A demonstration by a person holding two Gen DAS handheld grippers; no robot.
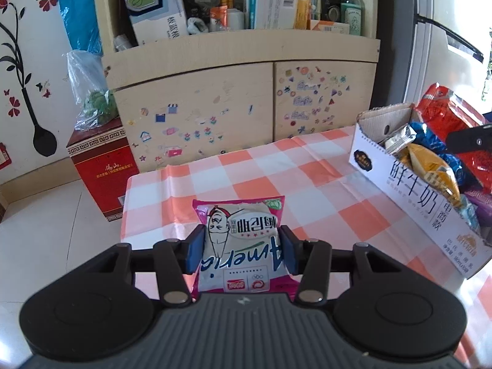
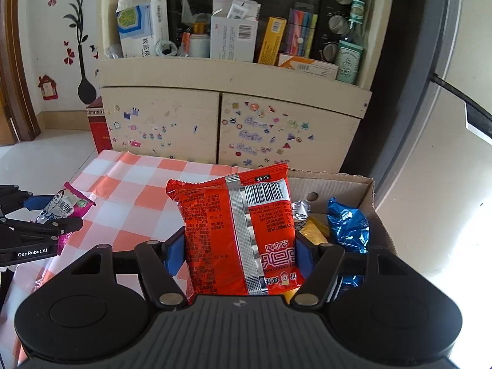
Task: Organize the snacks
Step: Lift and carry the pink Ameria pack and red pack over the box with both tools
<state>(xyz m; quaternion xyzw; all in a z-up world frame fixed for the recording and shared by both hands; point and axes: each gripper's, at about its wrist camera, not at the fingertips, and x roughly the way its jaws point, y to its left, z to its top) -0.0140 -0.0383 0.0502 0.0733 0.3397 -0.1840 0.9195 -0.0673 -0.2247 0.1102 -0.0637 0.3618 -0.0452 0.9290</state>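
A: Where is the pink snack packet (image 1: pixel 243 243)?
B: Clamped between the left gripper's (image 1: pixel 243 250) blue fingers (image 1: pixel 196 252), above the checked desk (image 1: pixel 276 178).
A: And the red packet (image 2: pixel 236 236)?
B: Pinched by the right gripper (image 2: pixel 238 253), fingers spread wide around it, at the cardboard box (image 2: pixel 366 184) of snacks.

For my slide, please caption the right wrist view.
Right gripper holds red snack packet above the cardboard box.
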